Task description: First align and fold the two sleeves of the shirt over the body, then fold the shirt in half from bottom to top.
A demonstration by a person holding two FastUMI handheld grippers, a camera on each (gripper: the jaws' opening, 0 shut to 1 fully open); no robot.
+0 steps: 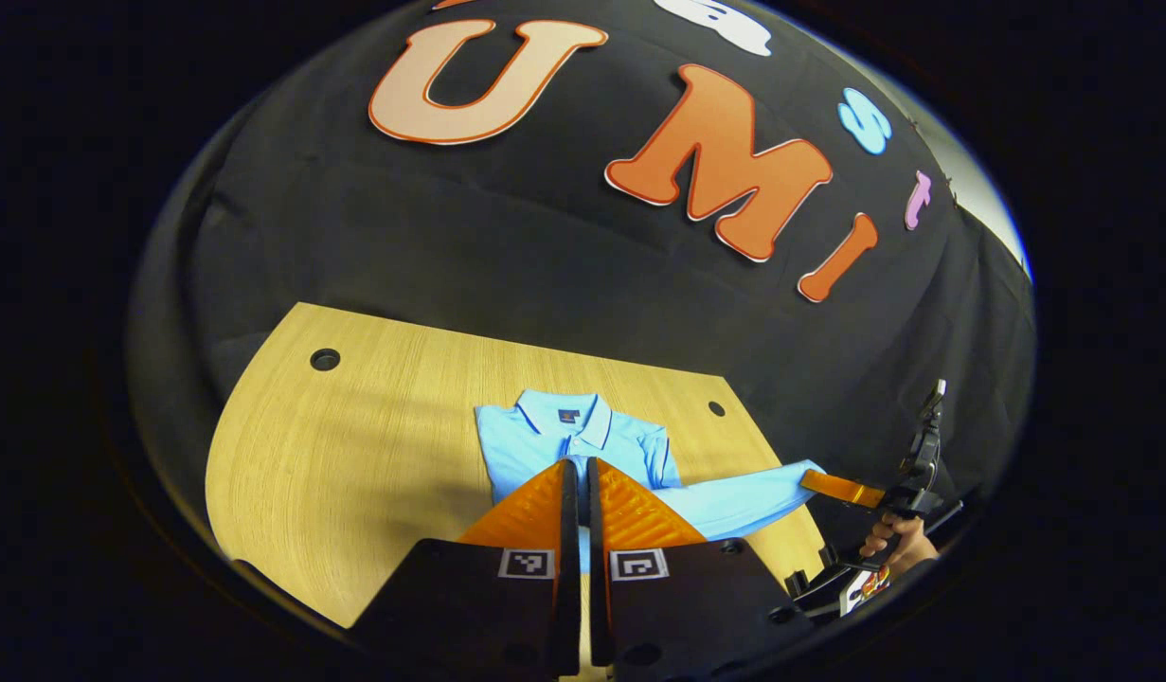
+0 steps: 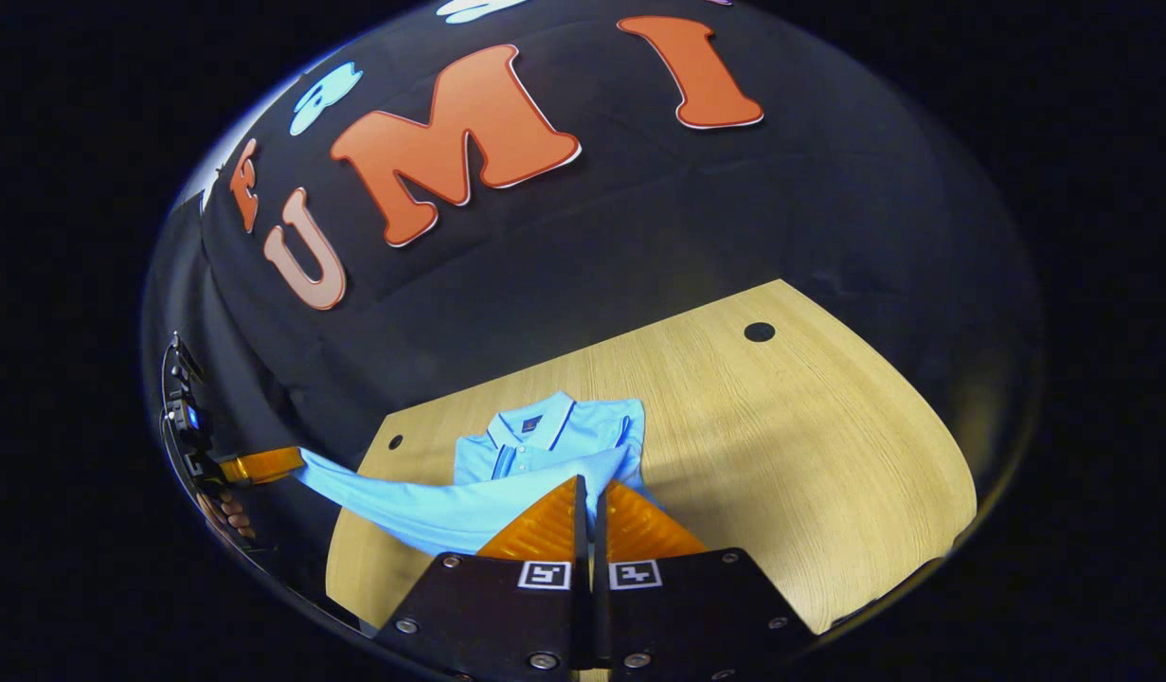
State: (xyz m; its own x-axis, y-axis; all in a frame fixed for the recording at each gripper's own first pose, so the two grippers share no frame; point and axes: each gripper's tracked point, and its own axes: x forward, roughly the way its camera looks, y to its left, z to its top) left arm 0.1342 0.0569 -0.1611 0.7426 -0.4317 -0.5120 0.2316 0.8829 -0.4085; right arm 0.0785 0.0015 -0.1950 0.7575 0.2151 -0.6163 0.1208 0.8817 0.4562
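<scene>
One light blue polo shirt (image 1: 545,445) (image 2: 545,440) lay collar-far on one wooden table (image 1: 355,455) (image 2: 810,455); two round holes (image 1: 325,359) (image 2: 760,332) showed in the tabletop in each view. Two grippers and one hand per view were counted.

In the left gripper view, the left gripper (image 1: 580,464) pointed over the near part of the shirt, its fingers drawn together with only a thin slit between them. To the right, past the table's right edge, the right gripper (image 1: 808,478) was clamped on the cuff of one long sleeve (image 1: 744,497), which ran taut from the shirt's right side. A hand (image 1: 890,545) gripped that tool's handle from below.

In the right gripper view, the right gripper (image 2: 590,485) likewise had its fingers pressed close, tips against blue cloth. One sleeve (image 2: 403,502) stretched across the body and off the table's left edge to the left gripper (image 2: 296,462), which pinched its end; fingers of the holding hand (image 2: 227,511) showed just beneath, at the picture's rim.

The shirt's lower body was hidden behind the near fingers in both views. Whether cloth sat inside each near slit was hard to make out, and whether both views showed the same sleeve could not be told.
</scene>
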